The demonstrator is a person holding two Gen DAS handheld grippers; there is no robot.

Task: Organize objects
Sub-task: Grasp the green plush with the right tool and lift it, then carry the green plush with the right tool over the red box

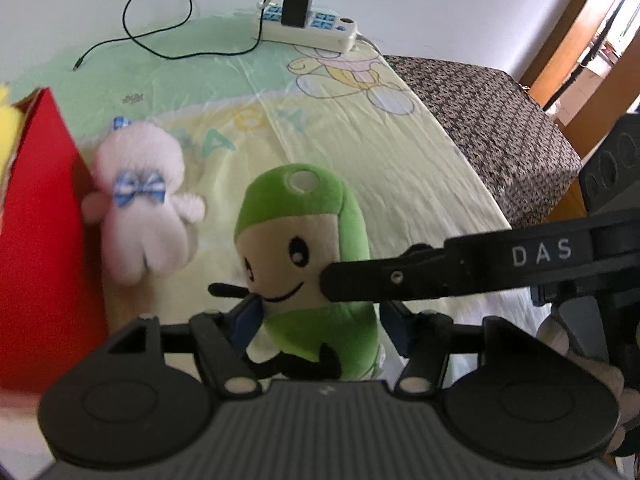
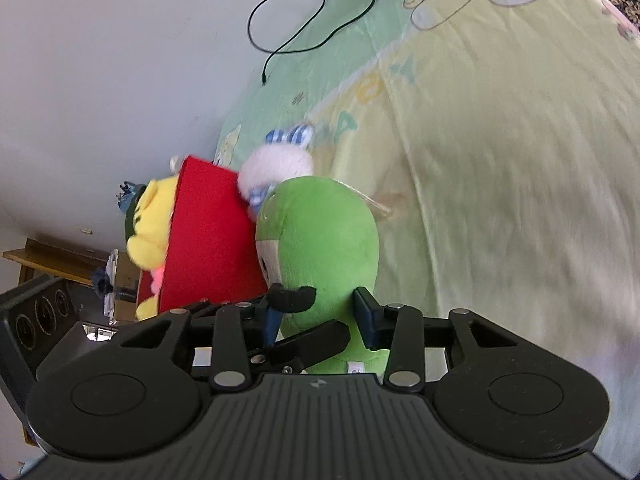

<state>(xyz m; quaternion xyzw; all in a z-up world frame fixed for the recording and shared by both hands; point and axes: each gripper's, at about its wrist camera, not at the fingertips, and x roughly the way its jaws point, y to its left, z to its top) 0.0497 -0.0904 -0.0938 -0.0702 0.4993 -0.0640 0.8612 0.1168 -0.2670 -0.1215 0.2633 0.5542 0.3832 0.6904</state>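
A green plush toy (image 1: 304, 256) with a cream smiling face stands on the bed between both grippers. My left gripper (image 1: 320, 324) has its blue pads on either side of the toy's lower body. My right gripper (image 2: 320, 316) is closed on the same toy (image 2: 320, 240) from its side; one of its black fingers (image 1: 400, 276) crosses the left wrist view. A white plush (image 1: 140, 208) with a blue checked bow stands next to a red box (image 1: 40, 240). A yellow plush (image 2: 148, 220) sits in the box (image 2: 212, 240).
A yellow-green cartoon sheet (image 1: 360, 160) covers the bed. A white power strip (image 1: 308, 28) with a black charger and a looping black cable (image 1: 160, 20) lies at the far end by the wall. A dark patterned mattress edge (image 1: 500, 120) is on the right.
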